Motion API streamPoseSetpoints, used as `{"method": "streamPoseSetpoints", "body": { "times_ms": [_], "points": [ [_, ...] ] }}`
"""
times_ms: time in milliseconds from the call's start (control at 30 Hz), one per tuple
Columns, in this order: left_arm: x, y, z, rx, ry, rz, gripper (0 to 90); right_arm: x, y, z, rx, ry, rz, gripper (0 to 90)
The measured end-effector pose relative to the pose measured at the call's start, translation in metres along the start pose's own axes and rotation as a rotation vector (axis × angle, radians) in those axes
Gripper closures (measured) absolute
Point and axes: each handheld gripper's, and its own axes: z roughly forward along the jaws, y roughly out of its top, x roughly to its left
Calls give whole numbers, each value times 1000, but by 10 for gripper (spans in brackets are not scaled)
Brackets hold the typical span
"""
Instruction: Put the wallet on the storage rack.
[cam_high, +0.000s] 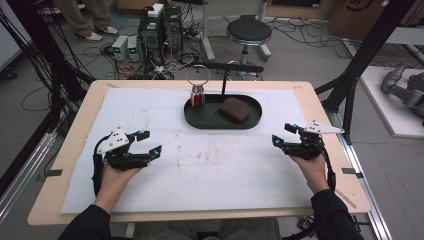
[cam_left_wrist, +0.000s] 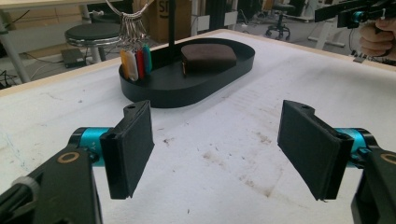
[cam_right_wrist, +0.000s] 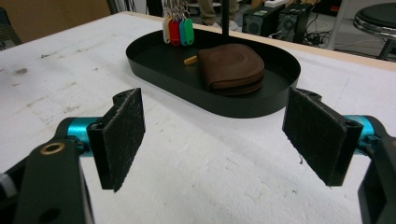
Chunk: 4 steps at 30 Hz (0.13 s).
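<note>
A black oval tray (cam_high: 200, 122) sits at the back middle of the white mat. A brown zip pouch (cam_high: 235, 110) lies in its right half. A key ring with coloured tags (cam_high: 197, 97) hangs in its left end from a black stand (cam_high: 223, 80). My left gripper (cam_high: 150, 142) rests open over the mat at the near left, nothing between its pads (cam_left_wrist: 133, 149). My right gripper (cam_high: 283, 134) is open at the near right, also with nothing in it. The left gripper view looks at the tray (cam_left_wrist: 140, 93), tags (cam_left_wrist: 136, 63) and pouch (cam_left_wrist: 208, 57). The right gripper view faces the pouch (cam_right_wrist: 231, 67) and tags (cam_right_wrist: 176, 31).
The white mat (cam_high: 200, 165) covers most of the wooden table (cam_high: 65, 150) and is stained near its middle. Behind the table stand a black stool (cam_high: 248, 31), computer boxes (cam_high: 160, 30) and floor cables. A person's legs (cam_high: 87, 20) show at the back left.
</note>
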Motion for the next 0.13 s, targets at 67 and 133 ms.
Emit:
{"method": "streamPoseSetpoints", "body": {
  "times_ms": [67, 133],
  "points": [
    [0, 0, 0, 3, 1, 2, 267, -1, 0, 0, -1, 0, 3, 218],
    [1, 0, 0, 2, 2, 1, 267, -2, 0, 0, -6, -7, -1, 218]
  ]
}}
